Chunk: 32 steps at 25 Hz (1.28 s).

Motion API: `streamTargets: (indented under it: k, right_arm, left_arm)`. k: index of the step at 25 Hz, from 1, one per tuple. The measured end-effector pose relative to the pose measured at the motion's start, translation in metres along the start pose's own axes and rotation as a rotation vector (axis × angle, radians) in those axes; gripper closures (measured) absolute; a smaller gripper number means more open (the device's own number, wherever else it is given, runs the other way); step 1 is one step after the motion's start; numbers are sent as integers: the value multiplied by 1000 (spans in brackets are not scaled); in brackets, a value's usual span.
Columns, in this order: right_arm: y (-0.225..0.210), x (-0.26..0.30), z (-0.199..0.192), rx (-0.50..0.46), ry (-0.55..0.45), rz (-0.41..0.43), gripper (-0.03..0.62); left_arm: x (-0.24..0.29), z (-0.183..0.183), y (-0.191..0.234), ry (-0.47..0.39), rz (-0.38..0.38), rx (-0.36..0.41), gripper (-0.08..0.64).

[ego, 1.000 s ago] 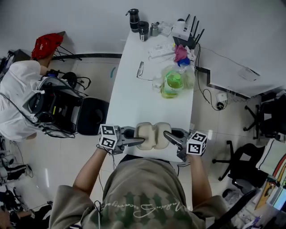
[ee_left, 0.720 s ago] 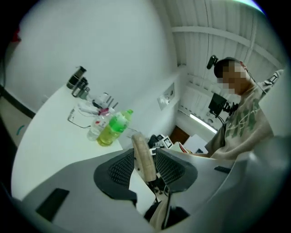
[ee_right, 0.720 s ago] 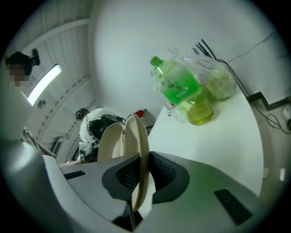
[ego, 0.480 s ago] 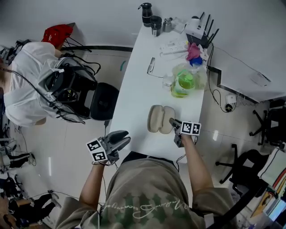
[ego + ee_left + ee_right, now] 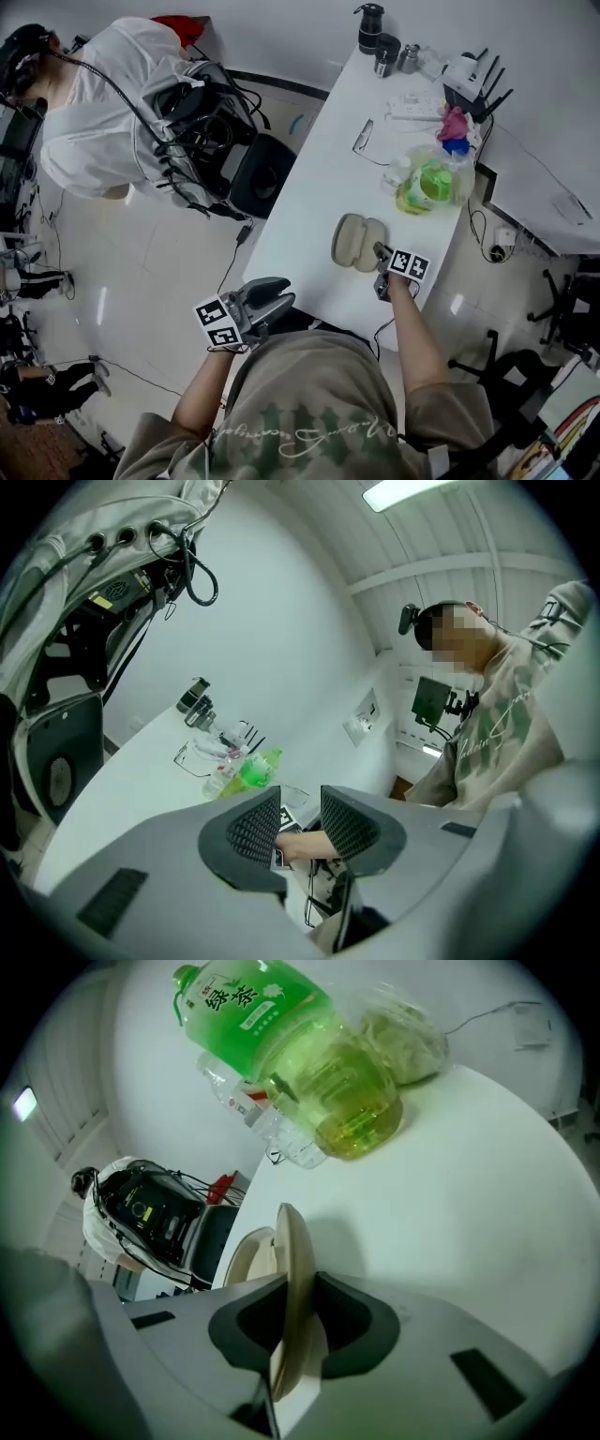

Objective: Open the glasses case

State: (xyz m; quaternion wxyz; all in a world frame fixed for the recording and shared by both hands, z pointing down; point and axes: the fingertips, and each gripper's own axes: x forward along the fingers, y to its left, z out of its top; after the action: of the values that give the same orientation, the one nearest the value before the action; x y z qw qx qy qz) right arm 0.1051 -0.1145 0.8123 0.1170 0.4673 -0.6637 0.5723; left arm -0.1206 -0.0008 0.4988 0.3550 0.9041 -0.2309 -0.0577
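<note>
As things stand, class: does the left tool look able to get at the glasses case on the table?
Probably yes. The left tool, its jaws just opened and empty, hangs beside the table, only bare tabletop between it and the glasses case. The right tool grips just the case's right half.

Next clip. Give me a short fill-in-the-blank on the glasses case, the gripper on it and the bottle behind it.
1. The glasses case lies ____ on the white table, its two halves spread side by side.
2. The right gripper is ____ on the half of the case nearer to it.
3. The bottle beyond the case has a ____ cap and label.
Missing words: open; shut; green.
</note>
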Motion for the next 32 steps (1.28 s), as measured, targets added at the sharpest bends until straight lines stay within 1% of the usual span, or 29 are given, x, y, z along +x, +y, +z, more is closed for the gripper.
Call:
streamTargets:
  k: [3, 5, 7, 10, 12, 15, 17, 19, 20, 21, 22, 23, 24, 25, 27, 29, 32]
  right_arm:
    - [4, -5, 3, -15, -27, 0, 535]
    - [7, -15, 7, -46, -58, -9, 509]
    - [12, -32, 12, -106, -90, -23, 456]
    - [37, -70, 17, -221, -175, -10, 446]
    - [67, -102, 17, -309, -258, 42, 448]
    - [121, -148, 8, -411, -370, 156, 448]
    - [157, -176, -1, -477, -427, 228, 448]
    - [193, -202, -10, -567, -467, 293, 448]
    - [208, -213, -12, -604, -485, 315, 448]
    - [220, -221, -13, -626, -500, 325, 448]
    - [229, -226, -14, -633, -505, 328, 448]
    - [236, -228, -18, -634, -498, 331, 448]
    - [241, -228, -23, -634, -488, 335, 448]
    - [245, -228, -28, -637, -486, 335, 448]
    - [253, -233, -36, -660, -517, 319, 448]
    - [254, -238, -44, -682, -557, 271, 448]
    - [251, -249, -61, -650, -606, 193, 448]
  left_arm:
    - [-3, 2, -4, -6, 4, 19, 420]
    - [-5, 5, -5, -18, 7, 21, 420]
    - [-6, 7, -4, -26, 17, 30, 420]
    - [-5, 12, -5, -43, 28, 48, 420]
    - [2, 19, -9, -53, 11, 72, 420]
    - [19, 29, -20, -48, -30, 115, 420]
    - [31, 36, -26, -44, -54, 134, 420]
    - [40, 43, -35, -34, -75, 184, 422]
    - [44, 45, -41, -22, -91, 225, 466]
    - [48, 46, -47, -7, -118, 271, 555]
    - [51, 45, -54, 10, -153, 309, 555]
    - [53, 42, -58, 26, -185, 331, 555]
    - [54, 40, -60, 38, -209, 332, 555]
    - [54, 37, -60, 48, -224, 319, 555]
    - [56, 31, -55, 62, -245, 292, 555]
    - [56, 19, -51, 84, -284, 278, 555]
    - [51, -3, -51, 137, -349, 255, 555]
